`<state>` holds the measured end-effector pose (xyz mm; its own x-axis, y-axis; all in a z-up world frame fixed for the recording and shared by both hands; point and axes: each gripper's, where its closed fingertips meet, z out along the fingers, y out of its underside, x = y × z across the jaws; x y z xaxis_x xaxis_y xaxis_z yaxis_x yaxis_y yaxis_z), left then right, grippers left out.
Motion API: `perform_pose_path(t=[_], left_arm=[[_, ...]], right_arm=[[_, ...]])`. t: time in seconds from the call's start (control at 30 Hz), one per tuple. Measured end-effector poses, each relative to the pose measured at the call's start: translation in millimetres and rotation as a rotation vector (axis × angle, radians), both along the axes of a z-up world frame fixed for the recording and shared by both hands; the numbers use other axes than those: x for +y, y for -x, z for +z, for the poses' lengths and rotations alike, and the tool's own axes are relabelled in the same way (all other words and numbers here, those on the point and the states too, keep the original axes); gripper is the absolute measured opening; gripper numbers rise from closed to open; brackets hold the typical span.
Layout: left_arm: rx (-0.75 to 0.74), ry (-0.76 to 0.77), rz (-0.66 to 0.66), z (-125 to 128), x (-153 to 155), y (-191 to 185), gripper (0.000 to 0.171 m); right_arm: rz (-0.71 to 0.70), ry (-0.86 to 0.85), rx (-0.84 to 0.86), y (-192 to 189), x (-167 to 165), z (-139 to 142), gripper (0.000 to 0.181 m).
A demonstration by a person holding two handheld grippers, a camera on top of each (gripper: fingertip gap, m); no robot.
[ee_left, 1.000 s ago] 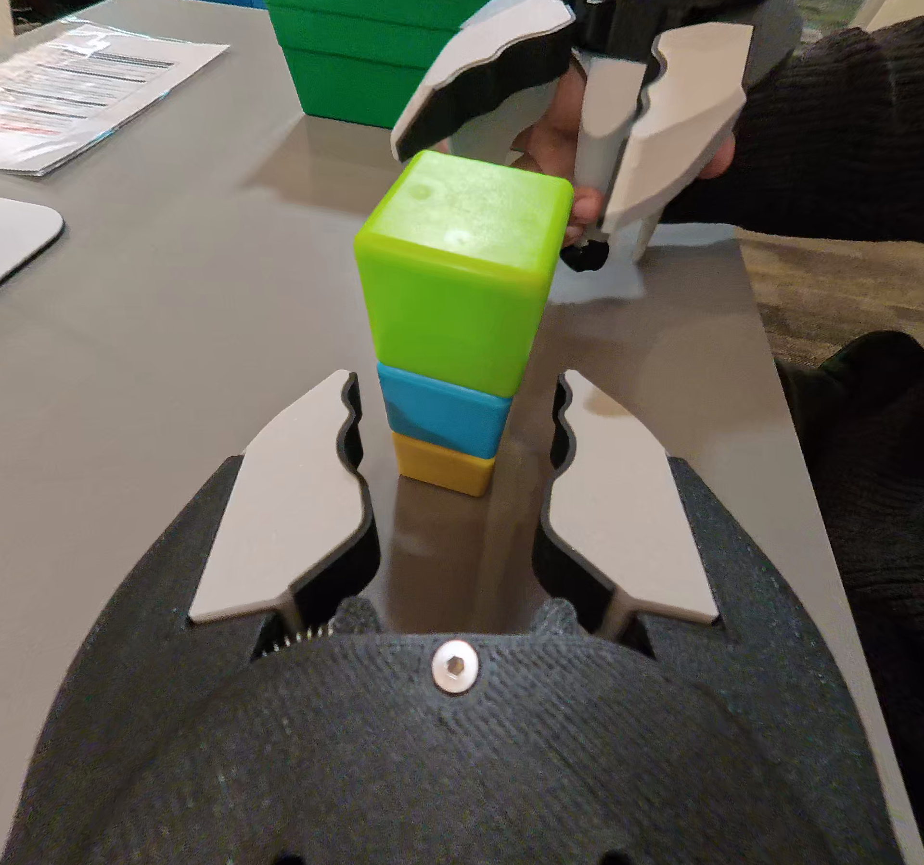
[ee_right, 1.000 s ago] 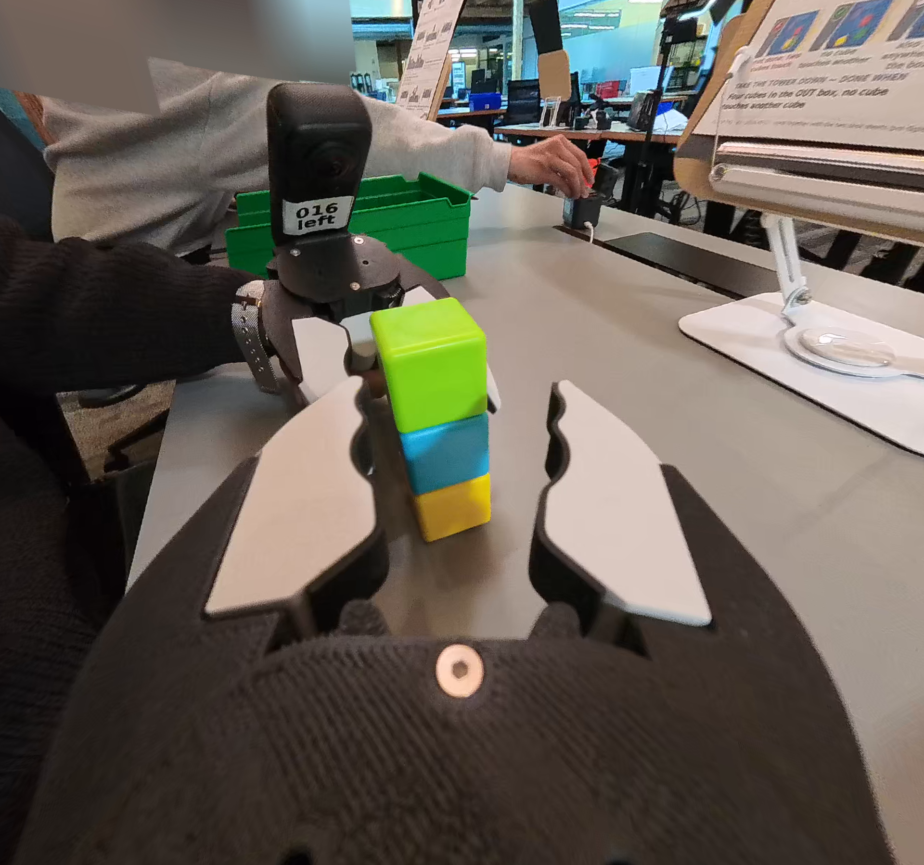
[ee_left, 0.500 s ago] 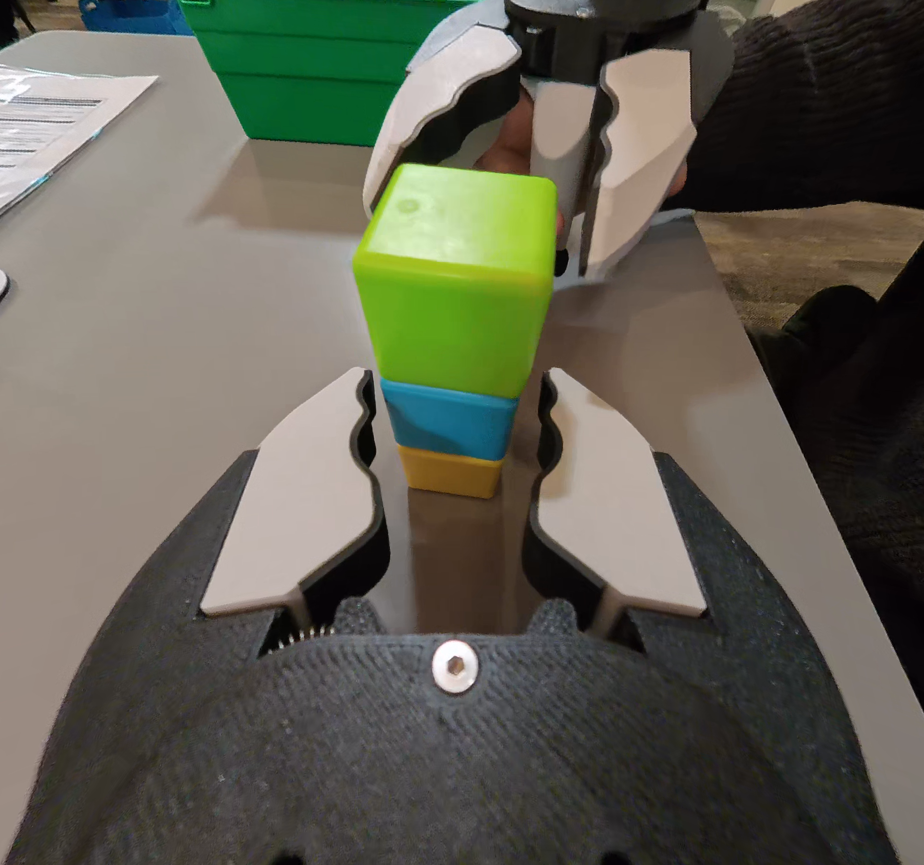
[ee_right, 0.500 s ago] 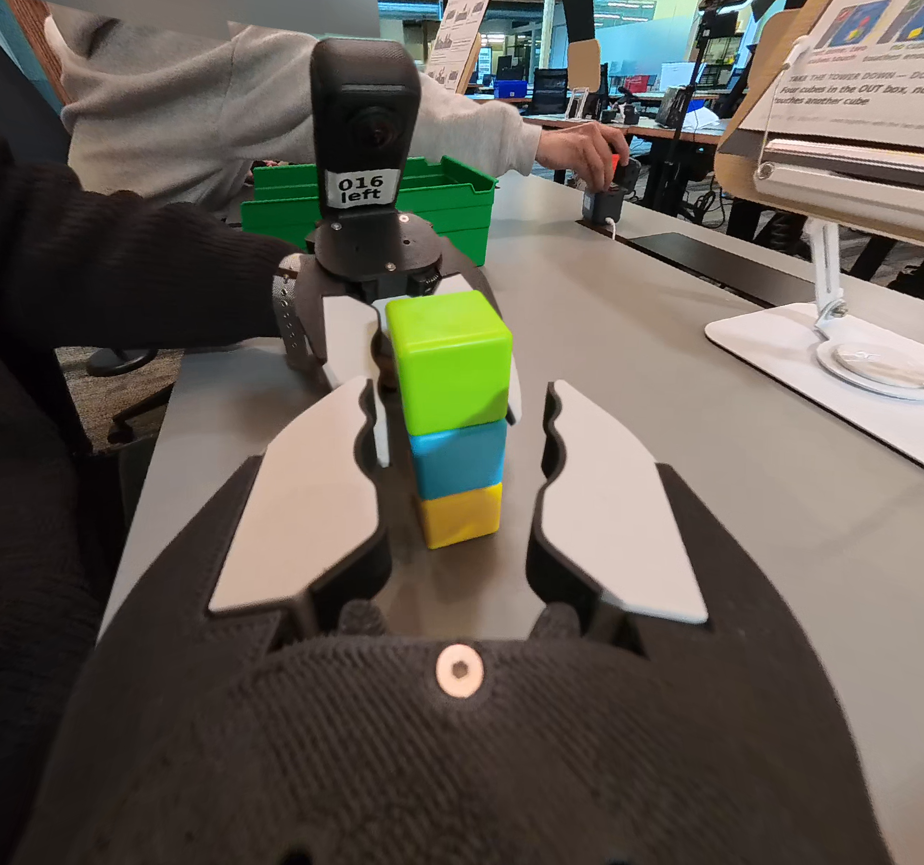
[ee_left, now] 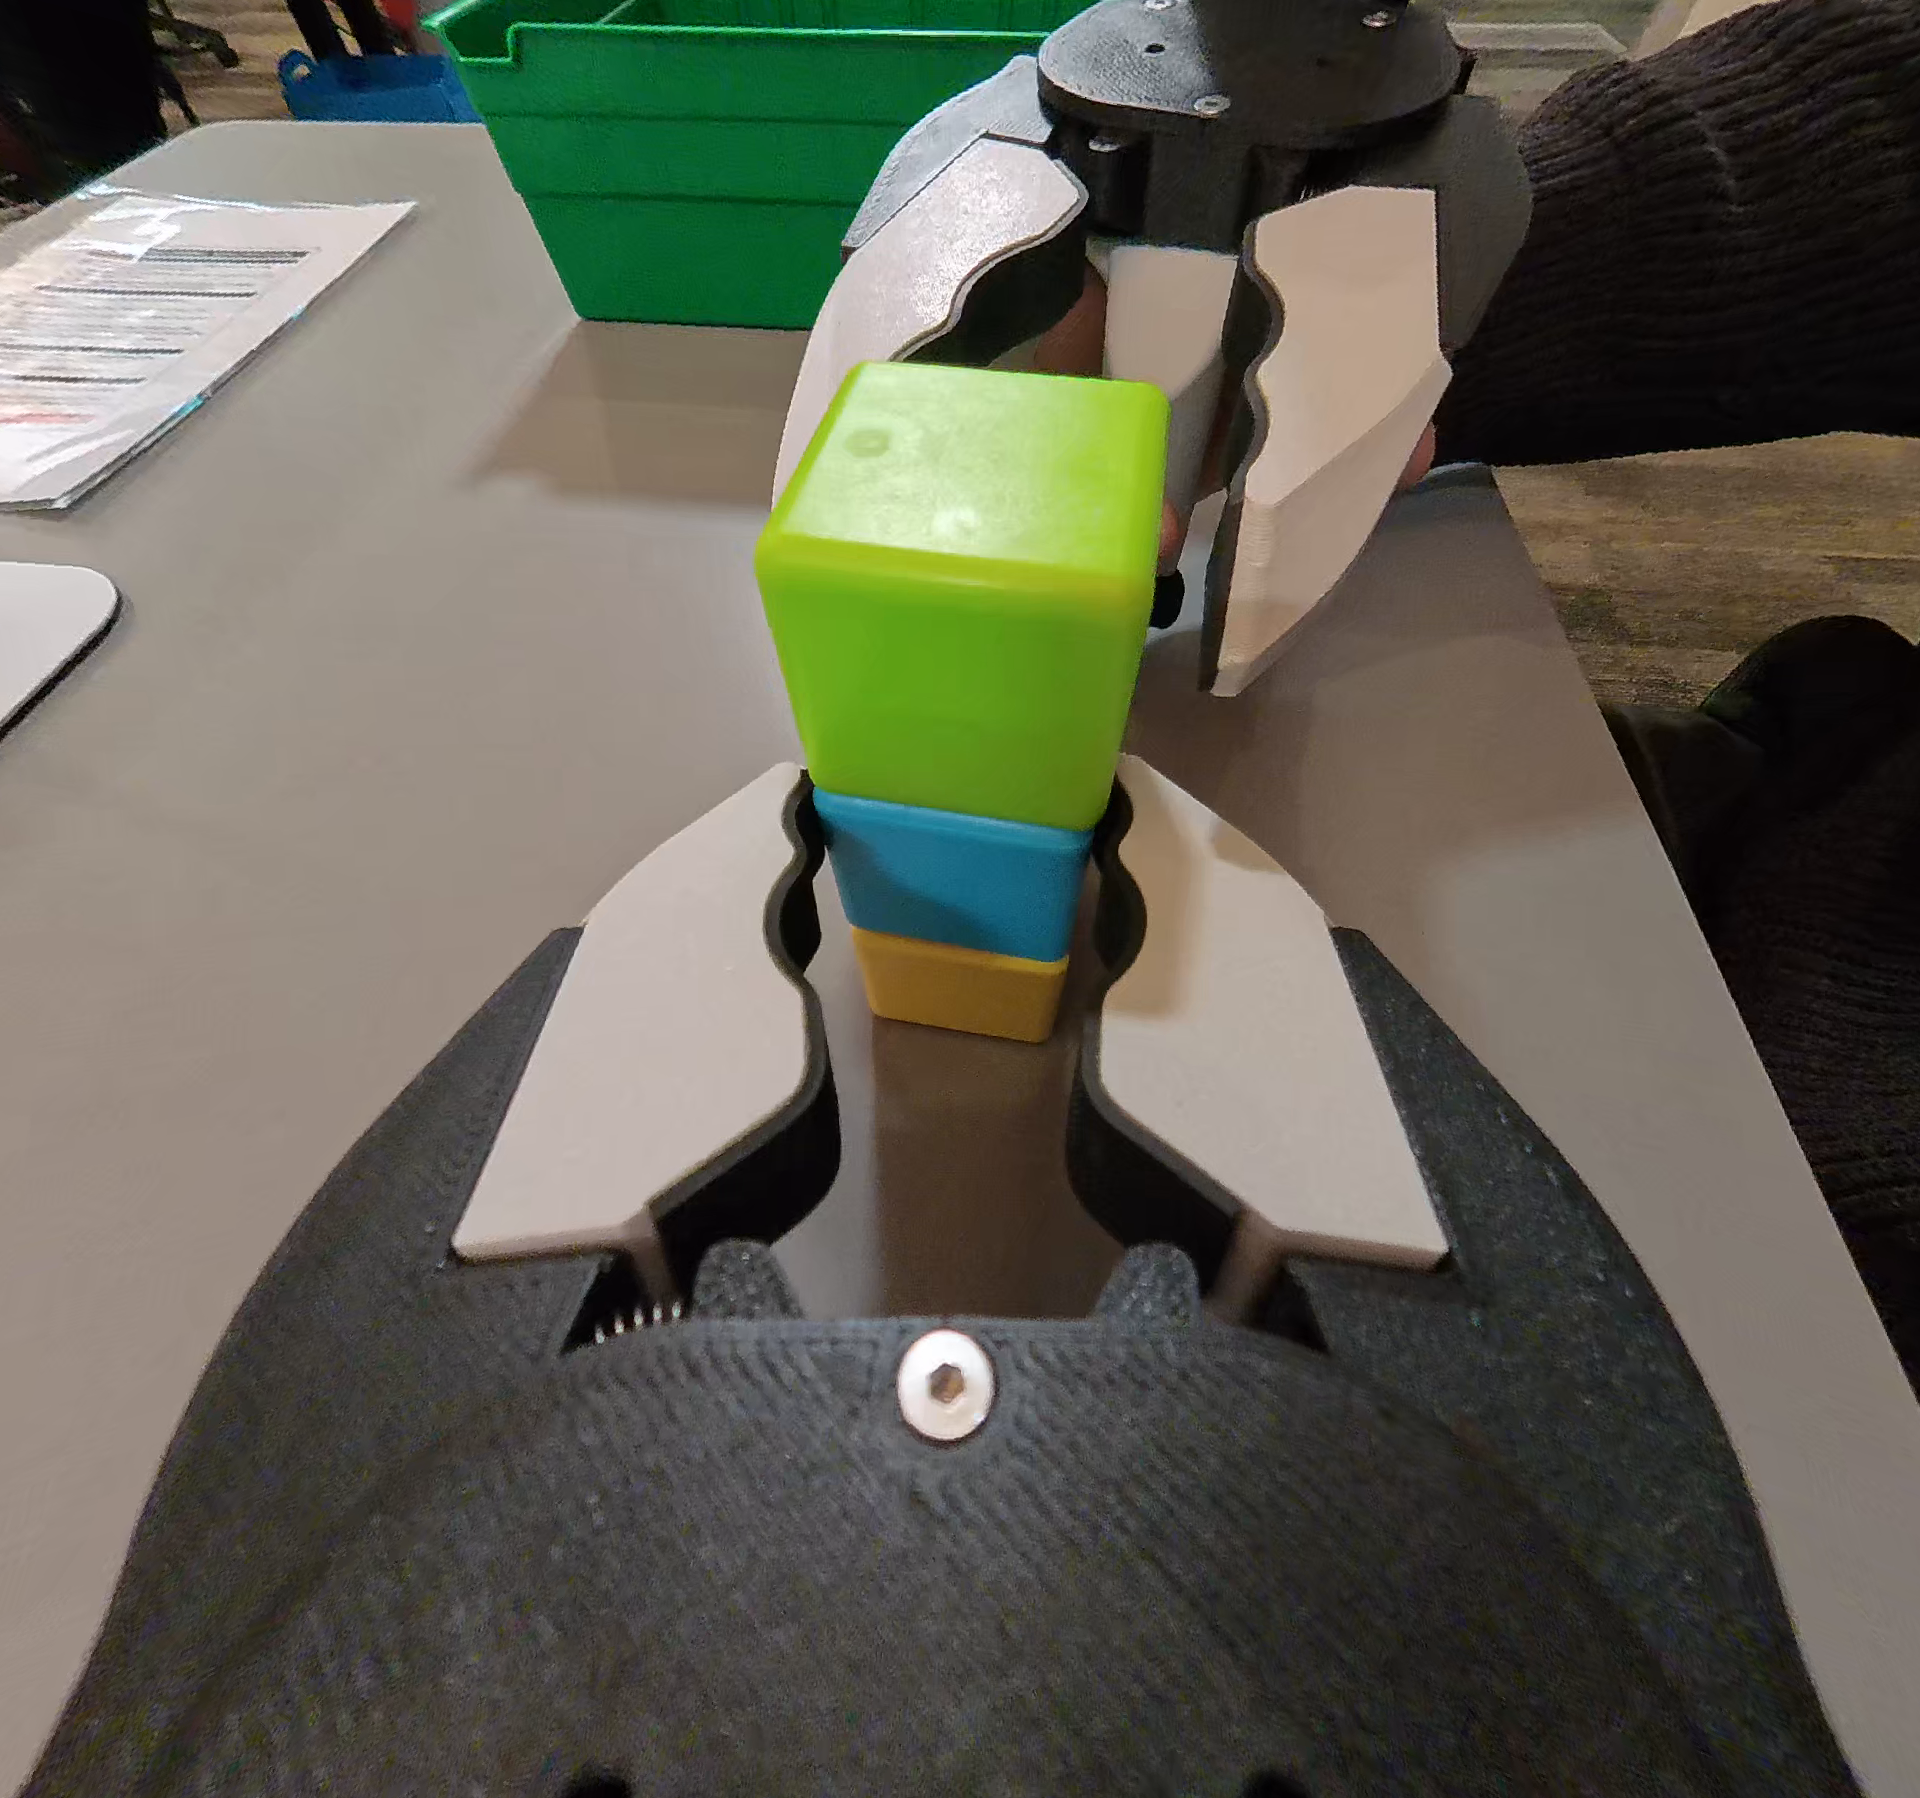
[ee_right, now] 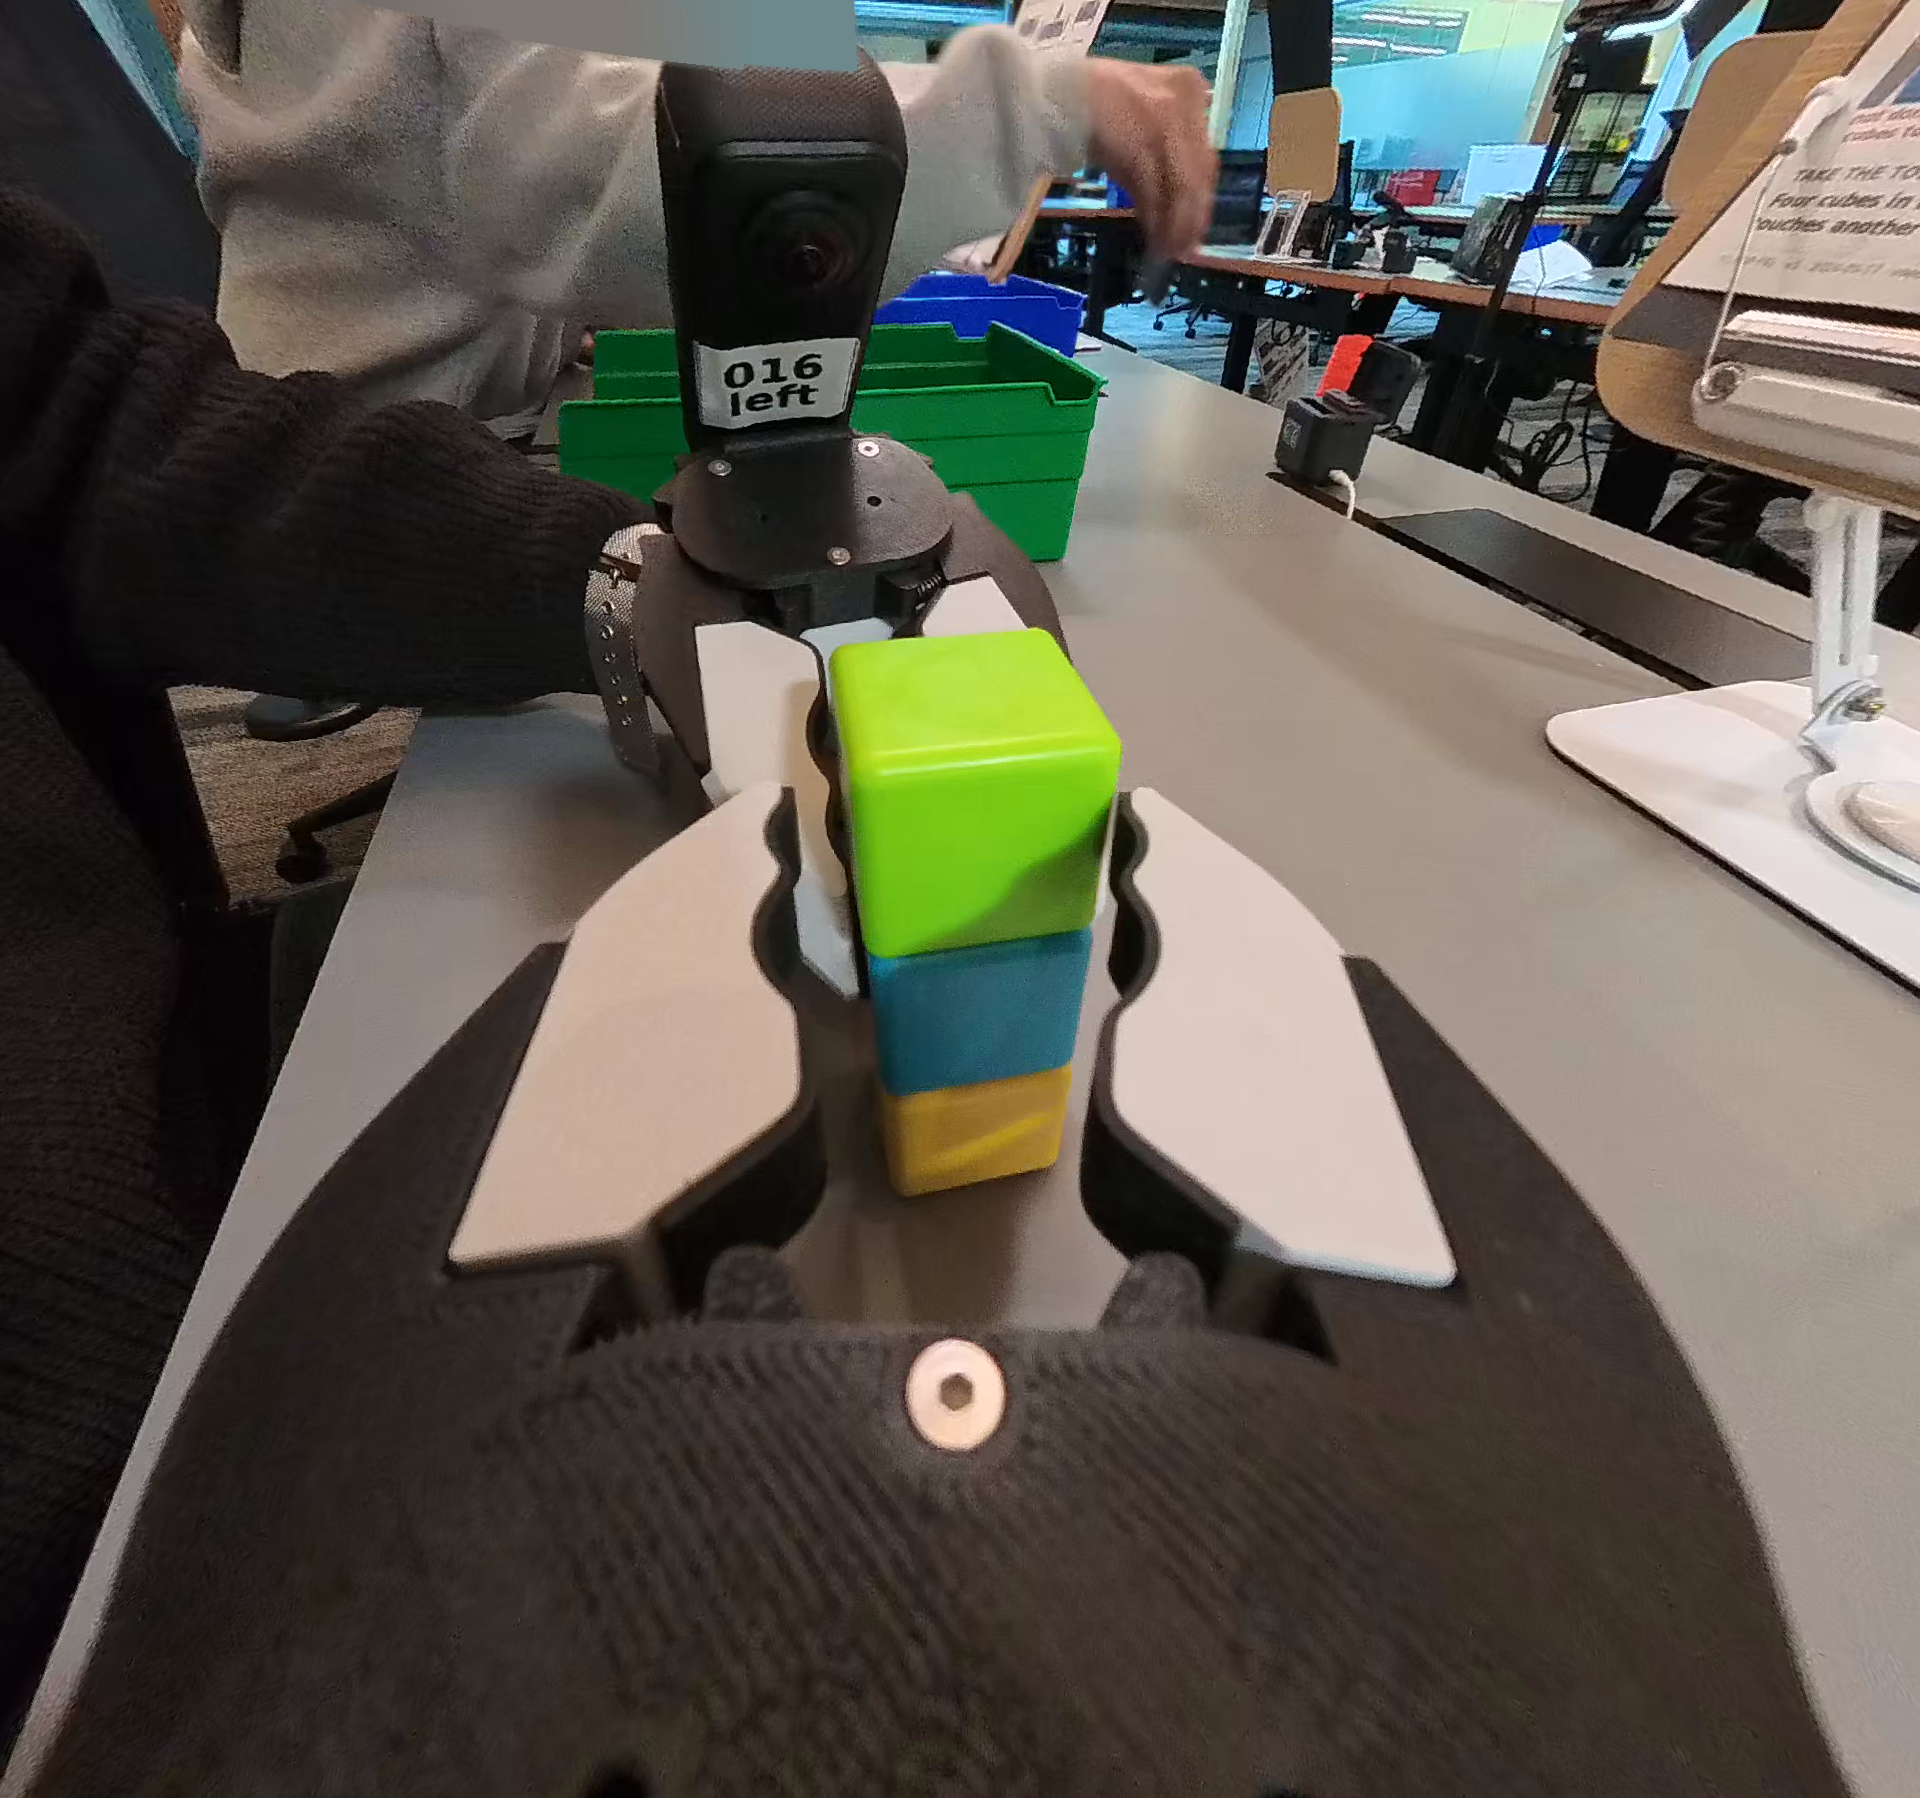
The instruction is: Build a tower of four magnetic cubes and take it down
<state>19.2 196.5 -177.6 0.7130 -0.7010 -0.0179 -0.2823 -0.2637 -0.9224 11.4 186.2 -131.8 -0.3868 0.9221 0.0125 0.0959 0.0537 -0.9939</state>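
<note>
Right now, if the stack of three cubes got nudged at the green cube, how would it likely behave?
Probably tips rather than slides: the stack is tall and narrow, with the biggest green cube on top and the smallest yellow cube at the base. The cubes look like smooth, glossy plastic, so the green one may slip off the blue cube first. They seem rigid and probably light.

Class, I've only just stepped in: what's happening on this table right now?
A person holds a gripper in each hand, facing each other across a stack of three cubes on the grey table. The left gripper brackets the blue cube, the right gripper the green cube on top. Both are open. The yellow cube sits underneath.
</note>
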Motion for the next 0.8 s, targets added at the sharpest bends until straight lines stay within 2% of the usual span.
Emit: perform_pose_path(t=[0.27,0.8], left_arm=[[0.029,-0.021,0.032,-0.6,-2.1,-1.2,0.052],[-0.007,0.030,0.021,-2.4,-3.5,-1.1,0.052]], right_arm=[[0.005,0.012,0.025,-1.8,3.1,6.9,0.058],[-0.004,0.020,0.015,5.7,1.3,-1.1,0.052]])
